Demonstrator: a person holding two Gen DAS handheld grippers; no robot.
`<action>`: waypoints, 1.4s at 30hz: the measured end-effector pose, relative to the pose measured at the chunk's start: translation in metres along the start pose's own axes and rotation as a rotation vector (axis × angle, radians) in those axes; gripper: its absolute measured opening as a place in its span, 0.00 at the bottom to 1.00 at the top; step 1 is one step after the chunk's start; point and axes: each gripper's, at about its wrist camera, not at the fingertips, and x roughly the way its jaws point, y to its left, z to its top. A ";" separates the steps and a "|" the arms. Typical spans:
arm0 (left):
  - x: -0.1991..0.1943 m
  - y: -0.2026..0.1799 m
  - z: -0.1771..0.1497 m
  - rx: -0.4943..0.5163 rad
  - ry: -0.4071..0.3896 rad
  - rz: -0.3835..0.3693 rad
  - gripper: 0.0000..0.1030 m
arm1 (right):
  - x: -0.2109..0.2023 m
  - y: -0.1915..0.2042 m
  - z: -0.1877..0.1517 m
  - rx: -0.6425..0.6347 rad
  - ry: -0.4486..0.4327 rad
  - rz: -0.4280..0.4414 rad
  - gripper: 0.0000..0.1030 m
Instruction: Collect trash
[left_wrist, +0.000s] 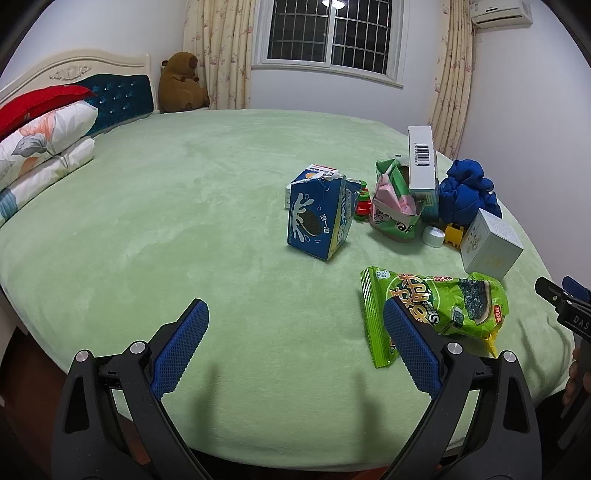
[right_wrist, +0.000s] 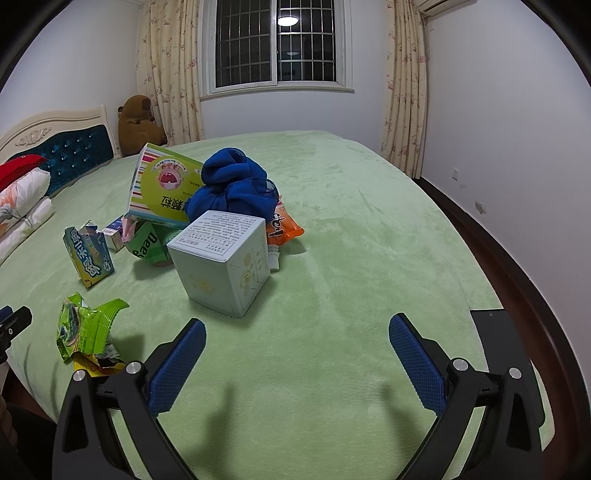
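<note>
Both tools hover low over the near edge of the bed (right_wrist: 351, 229), nothing in hand. Left gripper (left_wrist: 295, 325): fingers spread wide, empty, its right pad overlapping the green seaweed snack bag (left_wrist: 439, 306) in the left wrist view; contact cannot be told. Right gripper (right_wrist: 297, 343): spread wide as well, empty, with bare green blanket between its pads. The trash is all on the bed, in a loose cluster toward the far right of the mattress. Torn blue cookie box (left_wrist: 317, 216) stands apart from the rest, tilted. Behind it, a crumpled green-and-pink package (left_wrist: 395, 206) with a tall white barcode carton (left_wrist: 423, 162) leaning at it; the right wrist view shows that carton's striped green face. Pale cube-shaped box (right_wrist: 225, 258) sits nearest the right gripper, upright, with an orange snack packet (right_wrist: 284, 225) behind it. A bundled blue cloth (right_wrist: 236, 184) and small toy bricks (left_wrist: 364, 203) lie mixed in; these are likely not trash. No bin or bag is visible in either view. Judgement: collection looks barely begun or not begun, every piece still to be picked. The seaweed bag looks the natural first grab on the left, the cube box on the right.
</note>
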 end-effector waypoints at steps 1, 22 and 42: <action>0.000 0.001 0.000 0.000 0.000 0.001 0.90 | 0.001 0.000 0.000 0.001 0.001 0.000 0.95; -0.005 0.002 -0.003 0.015 -0.005 -0.012 0.90 | 0.044 0.048 0.025 0.016 0.015 0.118 0.95; -0.011 -0.023 -0.009 0.114 -0.029 -0.067 0.90 | 0.088 0.048 0.042 0.140 0.055 0.205 0.62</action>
